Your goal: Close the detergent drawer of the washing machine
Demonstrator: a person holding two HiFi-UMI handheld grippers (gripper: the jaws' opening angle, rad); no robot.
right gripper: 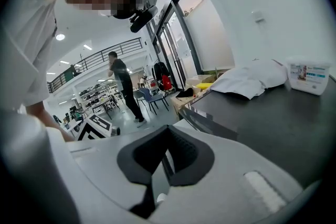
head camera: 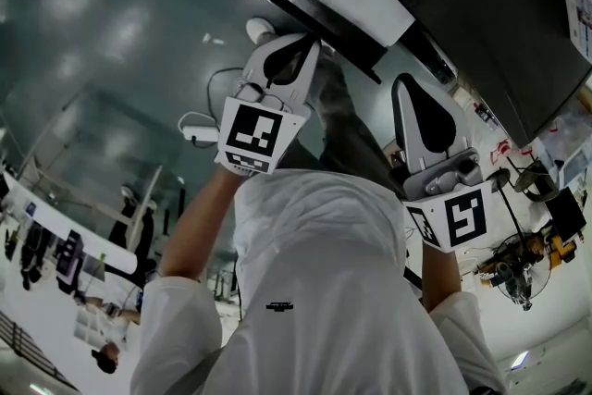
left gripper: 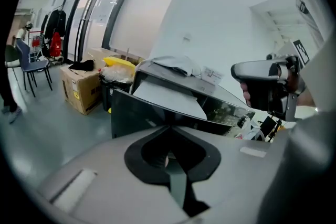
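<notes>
The left tongs (head camera: 303,46) are clenched on nothing, and the right tongs (head camera: 408,83) too. Both hang near the dark washing machine (head camera: 481,23).

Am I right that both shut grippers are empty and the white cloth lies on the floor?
No: the white cloth lies on the machine's dark top, per the right gripper view. The left gripper and right gripper are shut, empty.

1. You're standing in a large, open workshop-style lab.
2. Beyond the washing machine (right gripper: 273,118), cluttered workbenches (right gripper: 97,98) stand under a railed gallery (right gripper: 92,63).
3. Left of the machine, a cardboard box (left gripper: 79,89) sits beside a tall glass wall (left gripper: 100,13).
</notes>
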